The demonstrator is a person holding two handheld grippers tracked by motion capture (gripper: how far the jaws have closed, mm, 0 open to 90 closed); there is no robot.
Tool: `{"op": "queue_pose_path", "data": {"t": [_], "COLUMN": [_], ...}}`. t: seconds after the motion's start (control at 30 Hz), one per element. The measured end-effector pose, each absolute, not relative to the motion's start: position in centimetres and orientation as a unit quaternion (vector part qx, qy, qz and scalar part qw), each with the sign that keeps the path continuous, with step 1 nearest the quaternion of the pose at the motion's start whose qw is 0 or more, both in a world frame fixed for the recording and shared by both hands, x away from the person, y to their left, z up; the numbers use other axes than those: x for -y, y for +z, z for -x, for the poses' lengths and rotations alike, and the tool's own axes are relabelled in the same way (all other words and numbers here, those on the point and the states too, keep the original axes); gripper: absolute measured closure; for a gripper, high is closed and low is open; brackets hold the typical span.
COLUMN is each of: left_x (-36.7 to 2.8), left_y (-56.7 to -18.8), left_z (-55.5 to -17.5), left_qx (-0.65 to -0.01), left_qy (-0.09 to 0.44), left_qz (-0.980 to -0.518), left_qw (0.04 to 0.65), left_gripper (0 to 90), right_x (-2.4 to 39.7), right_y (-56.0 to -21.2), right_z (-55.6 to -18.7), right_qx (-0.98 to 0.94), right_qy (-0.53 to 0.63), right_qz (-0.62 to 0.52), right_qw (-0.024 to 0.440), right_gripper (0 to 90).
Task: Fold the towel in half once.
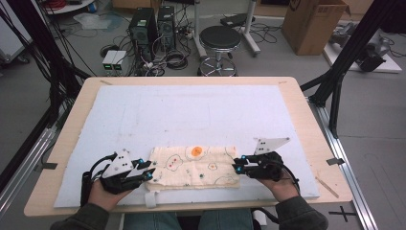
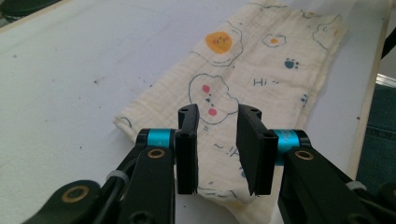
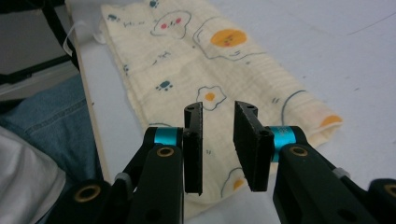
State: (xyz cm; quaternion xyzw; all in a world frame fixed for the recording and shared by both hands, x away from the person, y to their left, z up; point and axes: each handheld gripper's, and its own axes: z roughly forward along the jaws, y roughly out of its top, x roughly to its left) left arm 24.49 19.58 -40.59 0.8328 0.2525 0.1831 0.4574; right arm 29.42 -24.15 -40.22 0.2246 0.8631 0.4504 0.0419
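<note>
A folded cream cloth [image 1: 194, 166] printed with fried eggs and paw marks lies flat near the front edge of the white mat [image 1: 191, 110]. My left gripper [image 1: 147, 168] sits at the cloth's left end, and in the left gripper view its jaws [image 2: 218, 144] stand apart just above the cloth [image 2: 261, 60] with nothing pinched. At the cloth's right end is my right gripper [image 1: 239, 164]. The right gripper view has its jaws [image 3: 218, 140] parted too, over the near corner of the cloth [image 3: 187, 51]. Both hands rest low at the table's front.
The mat covers most of the wooden table [image 1: 306, 124], with bare white surface behind the cloth. A small white tag [image 1: 152, 199] hangs at the front edge. Beyond the table are a black stool [image 1: 220, 38], computer towers [image 1: 143, 28] and a cardboard box [image 1: 313, 21].
</note>
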Motion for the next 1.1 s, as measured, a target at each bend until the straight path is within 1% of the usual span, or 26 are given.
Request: {"op": "queue_pose_path", "data": {"t": [0.1,0.23,0.4,0.53,0.67,0.77,0.83,0.87,0.9,0.93,1.1], "left_x": [-19.2,-18.8,-19.2,-19.0,-19.1,-19.1,-18.9,-18.9,-18.8,-18.7,-18.7], "left_y": [-41.6,-42.4,-43.0,-43.9,-44.0,-44.1,-44.1,-44.1,-44.1,-44.0,-43.8], "left_z": [-24.6,-24.2,-24.4,-24.6,-24.8,-24.7,-24.6,-24.6,-24.6,-24.5,-24.4], "left_qx": [-0.252,-0.226,-0.238,-0.241,-0.249,-0.244,-0.234,-0.234,-0.233,-0.230,-0.226], "left_qy": [0.170,0.155,0.138,0.120,0.111,0.115,0.116,0.116,0.118,0.120,0.126], "left_qz": [-0.837,-0.857,-0.861,-0.877,-0.874,-0.875,-0.877,-0.877,-0.876,-0.877,-0.876], "left_qw": [0.455,0.436,0.429,0.397,0.403,0.402,0.404,0.404,0.405,0.404,0.407], "left_gripper": [74.5,73.2,71.7,69.8,68.8,69.4,76.7,80.2,80.2,85.2,87.2], "right_x": [23.1,22.7,22.8,23.0,23.1,23.1,23.0,23.0,23.0,23.0,23.2], "right_y": [-41.6,-42.7,-43.3,-43.5,-43.9,-43.9,-43.9,-43.9,-43.9,-43.8,-43.6], "right_z": [-29.3,-28.9,-28.6,-28.3,-28.1,-28.0,-28.0,-28.0,-28.0,-28.0,-28.0], "right_qx": [-0.879,-0.892,-0.898,-0.899,-0.902,-0.903,-0.904,-0.904,-0.904,-0.904,-0.900], "right_qy": [0.425,0.407,0.398,0.397,0.391,0.389,0.387,0.387,0.387,0.387,0.396], "right_qz": [-0.214,-0.196,-0.189,-0.185,-0.182,-0.180,-0.180,-0.180,-0.180,-0.180,-0.182], "right_qw": [0.030,0.019,0.014,0.010,0.014,0.022,0.022,0.022,0.022,0.018,0.016], "right_gripper": [73.0,70.9,68.9,68.5,68.9,70.0,75.1,75.1,76.7,80.4,83.3]}}
